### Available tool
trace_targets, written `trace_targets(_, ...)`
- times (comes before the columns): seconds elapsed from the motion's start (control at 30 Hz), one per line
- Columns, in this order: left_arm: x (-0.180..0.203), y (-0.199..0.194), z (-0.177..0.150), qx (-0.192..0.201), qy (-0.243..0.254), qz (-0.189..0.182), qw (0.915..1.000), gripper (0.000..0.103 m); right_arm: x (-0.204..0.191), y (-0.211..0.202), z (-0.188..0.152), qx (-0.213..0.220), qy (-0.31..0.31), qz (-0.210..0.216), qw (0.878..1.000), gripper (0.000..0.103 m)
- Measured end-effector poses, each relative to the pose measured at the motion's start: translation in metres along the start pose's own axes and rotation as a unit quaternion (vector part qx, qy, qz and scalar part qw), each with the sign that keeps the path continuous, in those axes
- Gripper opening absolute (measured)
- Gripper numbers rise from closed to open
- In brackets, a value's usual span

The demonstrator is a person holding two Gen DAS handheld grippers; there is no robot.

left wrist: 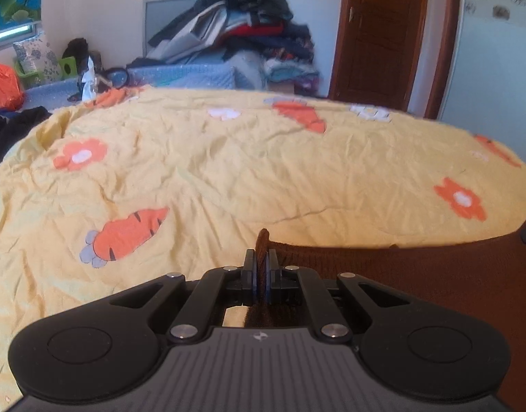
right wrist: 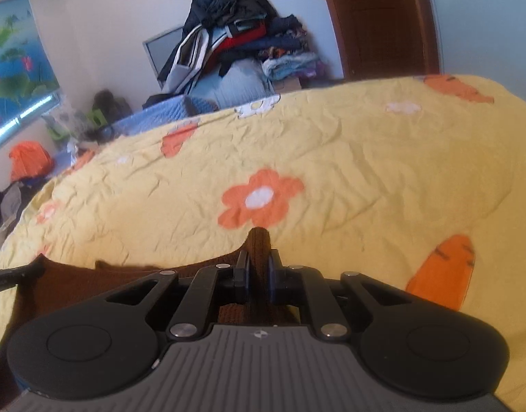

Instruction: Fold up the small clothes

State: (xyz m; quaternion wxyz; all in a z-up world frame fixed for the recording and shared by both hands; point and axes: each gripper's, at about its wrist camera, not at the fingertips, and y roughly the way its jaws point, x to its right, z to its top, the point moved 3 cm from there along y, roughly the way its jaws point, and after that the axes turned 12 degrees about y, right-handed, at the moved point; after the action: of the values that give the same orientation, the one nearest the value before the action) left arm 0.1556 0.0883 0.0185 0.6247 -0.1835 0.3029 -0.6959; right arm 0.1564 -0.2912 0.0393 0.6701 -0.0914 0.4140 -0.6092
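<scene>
A brown knitted garment (left wrist: pixel 417 274) is stretched between both grippers above a yellow bedspread (left wrist: pixel 228 171) printed with carrots and flowers. My left gripper (left wrist: pixel 262 257) is shut on the garment's left corner, a tuft of brown knit poking up between its blue pads. In the right wrist view the same brown garment (right wrist: pixel 91 281) runs off to the left, and my right gripper (right wrist: pixel 259 261) is shut on its right corner. The other gripper's black tip (right wrist: pixel 15 274) shows at the left edge of that view. The garment's lower part is hidden under the grippers.
A tall pile of clothes (left wrist: pixel 242 34) sits at the far side of the bed near a brown wooden door (left wrist: pixel 376 34). An orange bag (left wrist: pixel 2 86) and dark clothing (left wrist: pixel 9 130) lie at the far left. The yellow bedspread (right wrist: pixel 366 171) is wrinkled.
</scene>
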Motion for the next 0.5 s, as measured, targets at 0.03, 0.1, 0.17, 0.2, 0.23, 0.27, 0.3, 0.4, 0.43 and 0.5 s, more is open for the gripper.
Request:
trace_targets(0.03,0.003,0.013,-0.004,-0.022,0.009,-0.001,0.9997,0.004,0.003,0.010,-0.003,-0.015,-0.001,-0.013,1.000,0.014)
trace_targets(0.1,0.009,0.014,-0.013,-0.021,0.025,0.009,0.9994,0.006,0.003,0.020,-0.013,-0.020,-0.008,-0.027,0.999,0.016)
trace_targets(0.17,0.010,-0.003,-0.014,-0.023,0.027,-0.005,0.9993,0.011,-0.002,0.008,-0.018,-0.012,-0.007,-0.027,1.000,0.035)
trace_targets(0.2,0.009,-0.018,-0.018,-0.018,0.029,-0.010,0.9994,0.014,-0.004,-0.004,-0.019,-0.001,-0.010,-0.019,1.000,0.046)
trace_targets(0.23,0.007,-0.033,-0.023,-0.005,0.033,-0.008,0.9994,0.016,-0.005,-0.020,-0.021,0.016,-0.011,-0.009,1.000,0.050)
trace_targets(0.27,0.005,-0.052,-0.032,0.011,0.038,-0.001,0.9992,0.024,-0.003,-0.039,-0.024,0.029,-0.008,0.003,1.000,0.055)
trace_targets(0.3,0.003,-0.068,-0.041,0.019,0.042,0.003,0.9989,0.041,-0.001,-0.057,-0.028,0.030,-0.003,0.016,0.999,0.056)
trace_targets(0.4,-0.006,-0.115,-0.082,0.026,0.016,-0.022,0.9993,0.066,0.010,-0.107,-0.053,0.013,-0.001,0.033,0.999,0.056)
trace_targets(0.43,-0.008,-0.126,-0.096,0.015,0.002,-0.037,0.9992,0.066,0.015,-0.121,-0.064,0.003,-0.002,0.029,1.000,0.056)
trace_targets(0.5,-0.008,-0.141,-0.122,-0.008,-0.021,-0.062,0.9979,0.066,0.026,-0.140,-0.087,-0.021,0.002,0.020,1.000,0.056)
